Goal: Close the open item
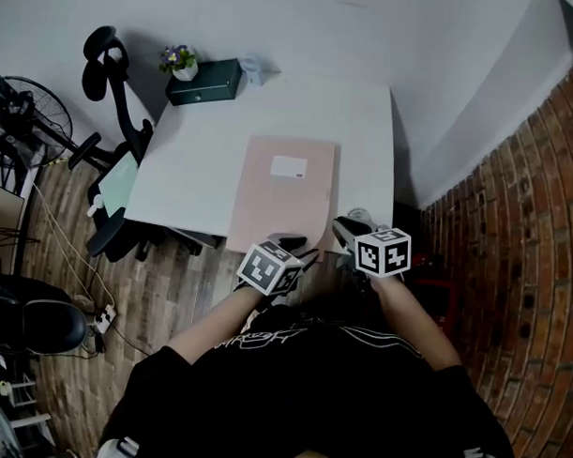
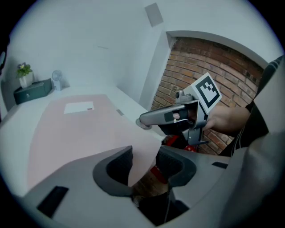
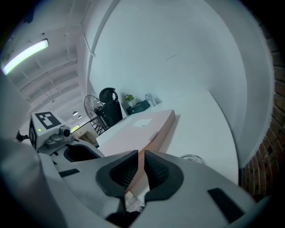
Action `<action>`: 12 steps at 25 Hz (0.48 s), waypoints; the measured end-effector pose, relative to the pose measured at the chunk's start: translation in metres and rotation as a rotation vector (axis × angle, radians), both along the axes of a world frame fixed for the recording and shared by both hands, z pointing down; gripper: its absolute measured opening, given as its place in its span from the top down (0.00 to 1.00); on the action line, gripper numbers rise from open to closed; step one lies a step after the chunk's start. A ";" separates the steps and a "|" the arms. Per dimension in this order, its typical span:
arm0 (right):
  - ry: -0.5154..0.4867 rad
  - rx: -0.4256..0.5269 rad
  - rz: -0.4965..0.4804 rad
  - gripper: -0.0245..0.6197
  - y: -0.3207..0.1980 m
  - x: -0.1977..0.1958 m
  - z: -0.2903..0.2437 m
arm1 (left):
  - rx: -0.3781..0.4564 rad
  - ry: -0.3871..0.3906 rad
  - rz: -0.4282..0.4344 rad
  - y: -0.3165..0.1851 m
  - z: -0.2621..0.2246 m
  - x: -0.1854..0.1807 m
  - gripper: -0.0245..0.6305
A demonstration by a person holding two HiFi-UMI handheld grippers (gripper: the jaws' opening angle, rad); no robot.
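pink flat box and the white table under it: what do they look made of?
The flat pink box looks like cardboard or stiff paperboard with a matte finish: no glare, a thin sheet-like flap at the near edge, and a white paper label on top. The white table has a smooth, even top with a faint sheen, likely laminate or painted board; its core cannot be told.

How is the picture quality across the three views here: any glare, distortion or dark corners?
Head view: dim, even light; the brick wall bows from wide-angle distortion. Left gripper view: black vignetted corners, pink folder clear. Right gripper view: ceiling strip light glares, edges soft.
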State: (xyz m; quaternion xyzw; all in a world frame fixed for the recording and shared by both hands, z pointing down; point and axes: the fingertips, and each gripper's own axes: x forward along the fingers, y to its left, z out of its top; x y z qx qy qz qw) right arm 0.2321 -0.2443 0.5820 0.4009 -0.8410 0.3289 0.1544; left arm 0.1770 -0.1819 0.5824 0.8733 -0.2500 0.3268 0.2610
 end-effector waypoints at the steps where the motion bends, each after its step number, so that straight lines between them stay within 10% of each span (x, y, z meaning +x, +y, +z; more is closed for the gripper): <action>1: -0.003 0.006 0.000 0.89 0.002 0.003 -0.003 | -0.011 0.018 0.013 0.003 0.001 0.003 0.65; 12: -0.125 0.103 0.024 0.89 0.032 0.015 -0.059 | -0.085 0.222 0.001 0.015 -0.014 0.006 0.55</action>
